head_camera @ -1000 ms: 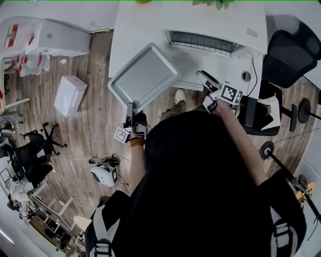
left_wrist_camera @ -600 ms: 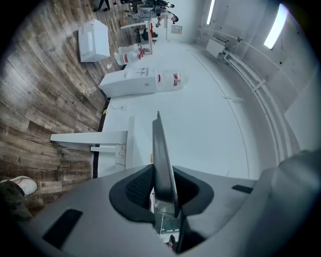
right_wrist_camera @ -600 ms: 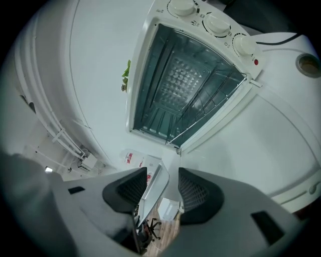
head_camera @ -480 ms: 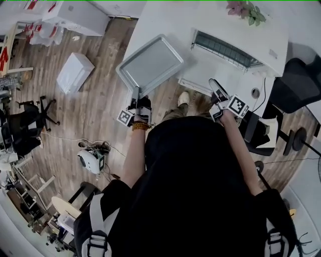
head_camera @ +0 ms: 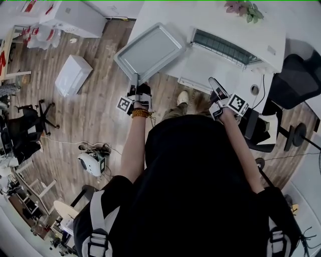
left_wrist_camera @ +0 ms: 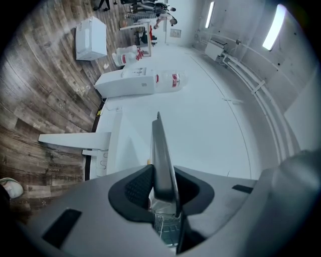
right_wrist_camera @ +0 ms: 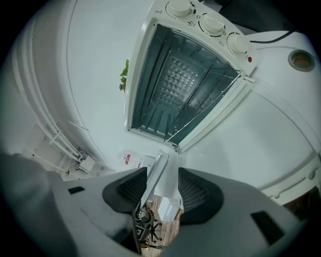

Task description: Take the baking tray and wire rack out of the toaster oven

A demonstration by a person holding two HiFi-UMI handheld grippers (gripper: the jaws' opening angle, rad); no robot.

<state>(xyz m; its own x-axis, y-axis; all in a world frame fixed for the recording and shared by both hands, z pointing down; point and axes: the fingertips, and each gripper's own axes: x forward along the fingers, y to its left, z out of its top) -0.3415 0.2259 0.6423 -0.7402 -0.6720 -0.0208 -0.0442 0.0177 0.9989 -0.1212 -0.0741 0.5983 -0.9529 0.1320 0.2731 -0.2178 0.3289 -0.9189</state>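
Note:
The grey baking tray (head_camera: 150, 50) hangs level over the left corner of the white table (head_camera: 165, 15), partly out over the floor. My left gripper (head_camera: 136, 84) is shut on its near rim. In the left gripper view the tray (left_wrist_camera: 160, 145) runs edge-on between the pads of the left gripper (left_wrist_camera: 163, 185). The white toaster oven (head_camera: 261, 35) stands open at the right, with the wire rack (right_wrist_camera: 200, 108) inside. My right gripper (head_camera: 216, 89) is open in front of the oven door, holding nothing; in its own view the right gripper (right_wrist_camera: 163, 188) looks at the oven (right_wrist_camera: 185, 85).
White boxes (head_camera: 72, 74) lie on the wood floor at left. A black office chair (head_camera: 296, 75) stands right of the table and a second chair (head_camera: 25, 130) at far left. A potted plant (head_camera: 241, 9) sits behind the oven. A cable (head_camera: 256, 90) hangs by the oven.
My left gripper has carried the tray to the left, farther from the oven and towards the table's corner. The right gripper has stayed by the oven door.

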